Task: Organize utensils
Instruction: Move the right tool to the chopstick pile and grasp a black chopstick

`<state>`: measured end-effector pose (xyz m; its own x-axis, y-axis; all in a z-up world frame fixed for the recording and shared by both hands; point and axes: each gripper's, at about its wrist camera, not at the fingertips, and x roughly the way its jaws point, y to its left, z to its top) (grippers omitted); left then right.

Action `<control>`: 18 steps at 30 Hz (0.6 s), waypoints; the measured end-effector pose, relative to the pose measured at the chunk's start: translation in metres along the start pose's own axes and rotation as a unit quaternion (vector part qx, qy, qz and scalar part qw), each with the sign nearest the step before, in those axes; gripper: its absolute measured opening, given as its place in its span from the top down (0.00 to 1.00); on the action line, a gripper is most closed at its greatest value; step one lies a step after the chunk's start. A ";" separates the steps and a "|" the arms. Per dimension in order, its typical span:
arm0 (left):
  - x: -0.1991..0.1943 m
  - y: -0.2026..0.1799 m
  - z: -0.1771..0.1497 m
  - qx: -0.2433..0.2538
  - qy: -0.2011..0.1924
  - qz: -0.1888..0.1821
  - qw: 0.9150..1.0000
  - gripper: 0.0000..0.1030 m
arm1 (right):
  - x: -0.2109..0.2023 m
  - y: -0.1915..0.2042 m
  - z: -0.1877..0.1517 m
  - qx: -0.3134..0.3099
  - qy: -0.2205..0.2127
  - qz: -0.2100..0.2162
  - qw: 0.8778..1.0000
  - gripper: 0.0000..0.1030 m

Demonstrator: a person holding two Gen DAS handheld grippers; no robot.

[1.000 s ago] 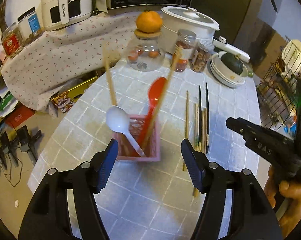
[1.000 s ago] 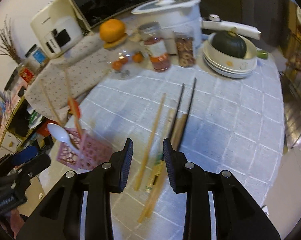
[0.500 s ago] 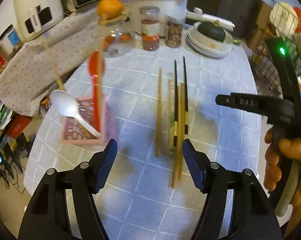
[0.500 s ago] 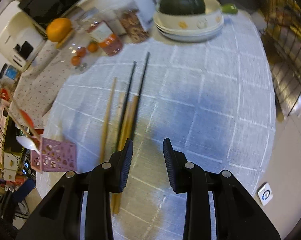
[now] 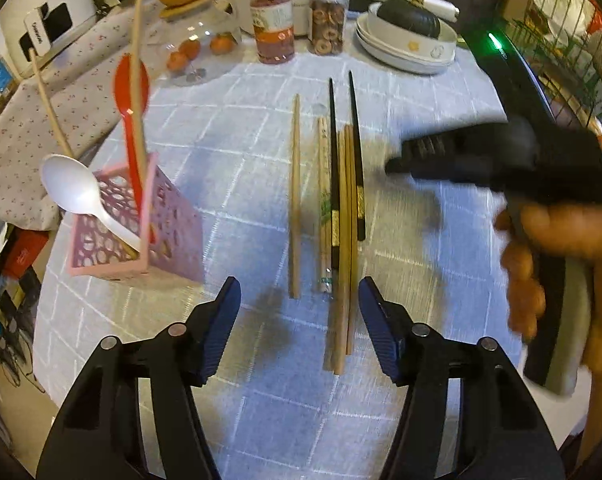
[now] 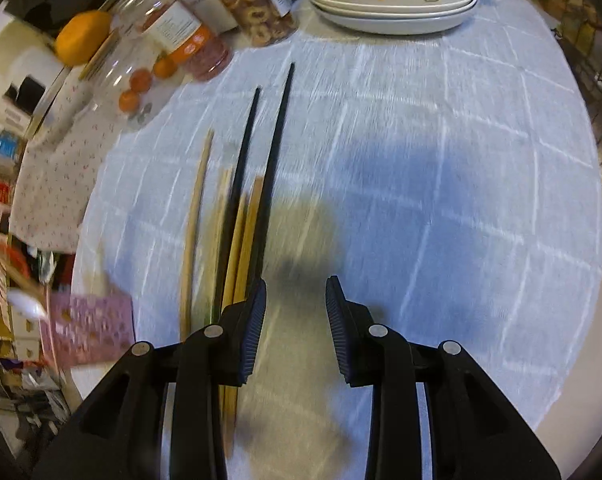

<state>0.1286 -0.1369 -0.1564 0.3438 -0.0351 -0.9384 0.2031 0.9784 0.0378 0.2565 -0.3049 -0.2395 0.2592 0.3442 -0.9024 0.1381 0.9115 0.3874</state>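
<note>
- The chopsticks [image 5: 343,216] lay side by side in a loose bundle near the middle of the table [image 5: 421,280], on its checked cloth: two black ones, several pale wooden ones, and one wooden stick slightly apart on the holder's side.
- The pink perforated holder [image 5: 141,236] stood near the table's edge, already carrying a white spoon [image 5: 75,190], a red spoon [image 5: 131,92] and two wooden sticks.
- The left gripper [image 5: 299,320] hung above the near ends of the bundle, its fingers closing from a fairly wide gap, with nothing pressed between them yet.
- The right gripper [image 6: 295,312] hovered just beside the bundle over bare cloth, fingers apart at a narrower gap and empty.
- I judged the chopsticks light, stiff and smooth, likely to roll or slide away when nudged.
- The thick near ends, which overhang the rest of the bundle, looked like the best place to pinch one.
- The black ones looked lacquered, so probably more slippery than the wood.
</note>
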 end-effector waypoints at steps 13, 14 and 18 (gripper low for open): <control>0.023 0.001 -0.001 0.011 0.022 -0.008 1.000 0.46 | 0.037 0.030 0.064 -0.031 -0.026 -0.031 0.999 0.90; 0.025 -0.002 -0.001 0.016 0.023 -0.008 1.000 0.47 | 0.036 0.029 0.064 -0.034 -0.023 -0.035 0.999 0.92; 0.033 -0.008 0.001 0.025 0.027 -0.009 0.999 0.50 | 0.029 0.021 0.060 -0.042 -0.007 -0.021 0.999 0.94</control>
<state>0.1390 -0.1465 -0.1870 0.2902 -0.0406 -0.9561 0.2548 0.9663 0.0363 0.3242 -0.2895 -0.2467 0.2690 0.3020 -0.9146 0.0686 0.9412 0.3309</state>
